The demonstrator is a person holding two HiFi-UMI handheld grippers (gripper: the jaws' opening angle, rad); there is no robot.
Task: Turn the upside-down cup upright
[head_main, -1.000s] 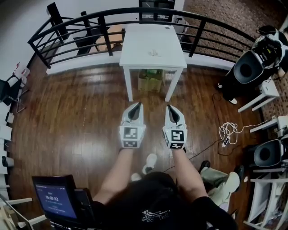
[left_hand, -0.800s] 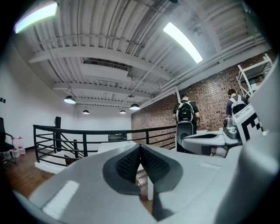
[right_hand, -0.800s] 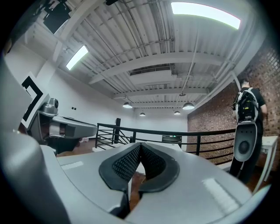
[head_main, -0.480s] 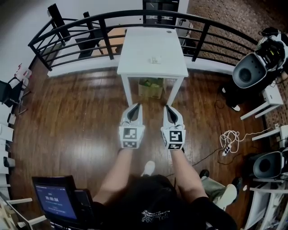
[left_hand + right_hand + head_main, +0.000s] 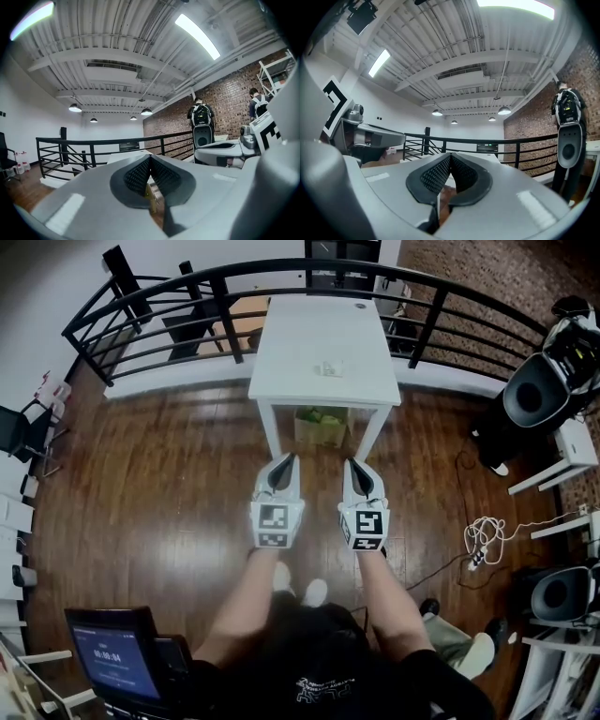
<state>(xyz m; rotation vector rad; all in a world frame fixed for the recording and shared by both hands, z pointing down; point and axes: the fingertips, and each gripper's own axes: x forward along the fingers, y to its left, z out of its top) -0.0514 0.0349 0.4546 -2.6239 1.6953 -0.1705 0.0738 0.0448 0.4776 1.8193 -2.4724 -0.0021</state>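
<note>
A small pale cup (image 5: 327,367) stands on the white table (image 5: 291,343) ahead; it is too small to tell which way up it is. Both grippers are held out over the wooden floor, short of the table's near edge. My left gripper (image 5: 286,459) is shut with nothing in it, and its ribbed pads (image 5: 138,174) meet at the tip. My right gripper (image 5: 353,465) is likewise shut and empty, with its pads (image 5: 436,176) pressed together. In both gripper views the table top shows just beyond the jaws, while the cup is hidden.
A black railing (image 5: 216,296) curves behind and beside the table. A box with green contents (image 5: 321,426) sits under it. Black round equipment (image 5: 532,390) and a coiled white cable (image 5: 487,532) lie to the right. A tablet screen (image 5: 112,652) is at lower left. People stand by the brick wall (image 5: 200,115).
The person has stepped forward, so the table sits slightly nearer and lower in the head view. Both grippers stay shut and side by side.
</note>
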